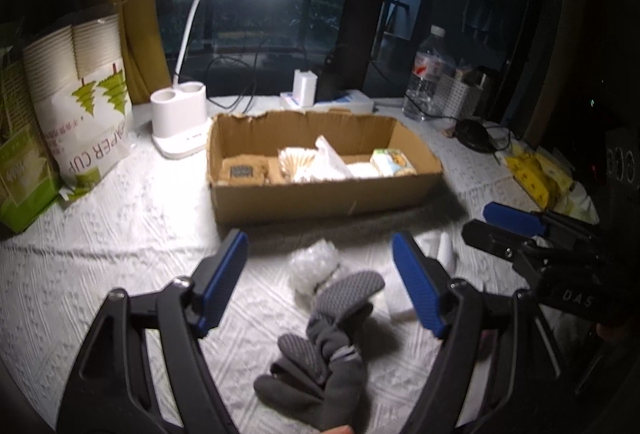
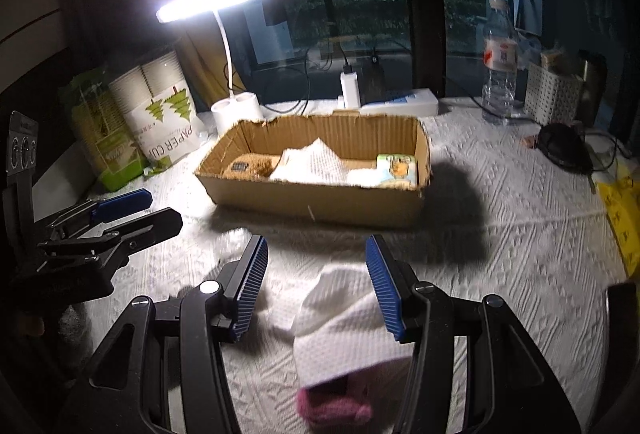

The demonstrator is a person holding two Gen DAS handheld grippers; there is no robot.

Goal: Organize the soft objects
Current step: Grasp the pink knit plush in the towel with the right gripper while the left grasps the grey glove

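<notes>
Currently the box (image 1: pixel 320 189) sits far-centre on the table (image 1: pixel 120 254) with its open top facing both grippers, presumably as the collecting bin; it already holds a brown pad, tissue and a small printed pack, so sorting looks partly done. Loose soft items lie on the near side, within reach: a grey glove (image 1: pixel 320 354) and a bubble-wrap wad (image 1: pixel 314 266) on the left, a white towel (image 2: pixel 344 322) with a pink cloth (image 2: pixel 332 406) partly under it on the right. Left gripper (image 1: pixel 320 282): jaws spread wide, hanging over the glove, pads apart from it, nothing held. Right gripper (image 2: pixel 316 286): jaws spread, straddling the towel's far edge; whether the right pad touches it I cannot tell, and nothing is pinched. Judgement: each tool is lined up for its own pickup.
</notes>
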